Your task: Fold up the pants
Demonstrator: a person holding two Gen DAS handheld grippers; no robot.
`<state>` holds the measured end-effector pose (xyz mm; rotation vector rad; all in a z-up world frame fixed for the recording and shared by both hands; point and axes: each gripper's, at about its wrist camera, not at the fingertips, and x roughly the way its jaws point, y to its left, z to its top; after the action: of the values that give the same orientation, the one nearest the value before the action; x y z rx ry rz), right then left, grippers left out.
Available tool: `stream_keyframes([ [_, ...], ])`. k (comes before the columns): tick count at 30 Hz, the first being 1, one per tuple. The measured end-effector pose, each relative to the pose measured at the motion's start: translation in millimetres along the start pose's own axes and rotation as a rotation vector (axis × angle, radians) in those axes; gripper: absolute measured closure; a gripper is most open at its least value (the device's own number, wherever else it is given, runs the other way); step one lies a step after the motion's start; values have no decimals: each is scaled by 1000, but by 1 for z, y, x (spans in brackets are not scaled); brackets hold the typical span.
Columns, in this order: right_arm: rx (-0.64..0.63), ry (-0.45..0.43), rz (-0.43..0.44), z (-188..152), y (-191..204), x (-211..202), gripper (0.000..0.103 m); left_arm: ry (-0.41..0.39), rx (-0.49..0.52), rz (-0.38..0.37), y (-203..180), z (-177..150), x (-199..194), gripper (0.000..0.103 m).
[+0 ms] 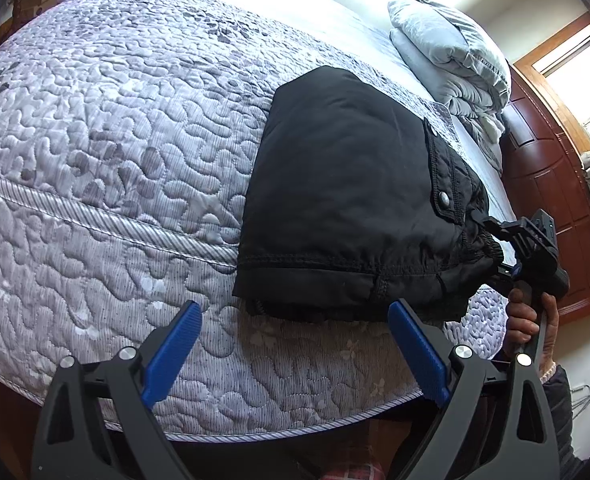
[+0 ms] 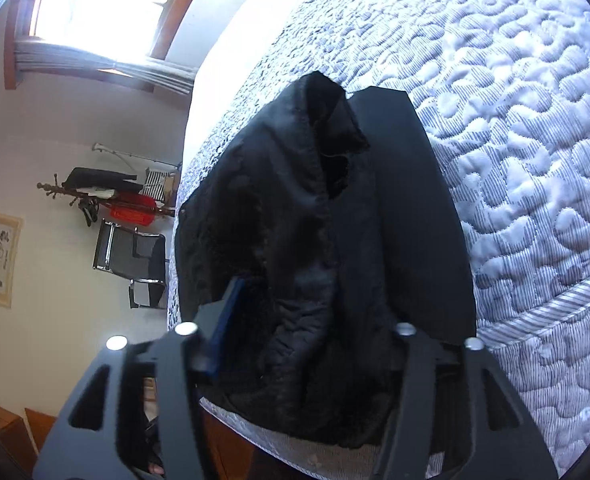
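The black pants [image 1: 347, 188] lie folded into a compact bundle on the quilted mattress [image 1: 115, 140], near its front edge. My left gripper [image 1: 295, 344] is open and empty, just in front of the bundle's near edge. My right gripper [image 1: 491, 244] is at the bundle's right end, at the waistband, with its fingers spread around the fabric. In the right wrist view the pants [image 2: 327, 248] fill the gap between the wide-apart fingers of the right gripper [image 2: 307, 320]; one blue pad [image 2: 225, 320] shows, the other is hidden by cloth.
A folded grey duvet [image 1: 451, 52] sits at the bed's head by the dark wooden headboard [image 1: 551, 184]. The mattress edge [image 1: 295, 432] runs just under my left gripper. A chair [image 2: 131, 260] and coat rack [image 2: 107, 196] stand beside the bed.
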<state>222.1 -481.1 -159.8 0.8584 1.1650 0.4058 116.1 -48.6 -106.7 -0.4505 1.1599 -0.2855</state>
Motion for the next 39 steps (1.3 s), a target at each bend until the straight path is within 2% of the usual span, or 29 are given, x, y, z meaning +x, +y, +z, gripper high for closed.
stream_keyframes([
  [4, 3, 15, -3, -6, -7, -7, 40, 3, 3, -6, -2, 0, 0, 8],
  [6, -7, 0, -16, -11, -9, -15, 33, 3, 10, -6, -2, -1, -1, 8],
  [19, 14, -10, -14, -32, -30, -43, 31, 16, 18, -13, -11, -4, 5, 8],
  [20, 15, -13, -12, -34, -31, -44, 33, 18, 18, -12, -12, -4, 6, 8],
  [23, 29, -16, 4, -37, -38, -43, 61, 17, 18, -4, -13, 1, 10, 8],
  [26, 14, -26, 4, -38, -37, -45, 68, 16, 19, 0, -17, 6, 13, 8],
  [30, -26, -51, 31, -31, -17, -57, 72, -7, 46, 11, -28, 13, 8, 8],
  [34, -63, -76, 39, -29, -7, -72, 73, -60, 112, 78, -48, 20, -5, 8],
  [39, -44, -45, -17, -31, -18, -62, 73, -137, 183, 124, -69, 25, -24, 5],
])
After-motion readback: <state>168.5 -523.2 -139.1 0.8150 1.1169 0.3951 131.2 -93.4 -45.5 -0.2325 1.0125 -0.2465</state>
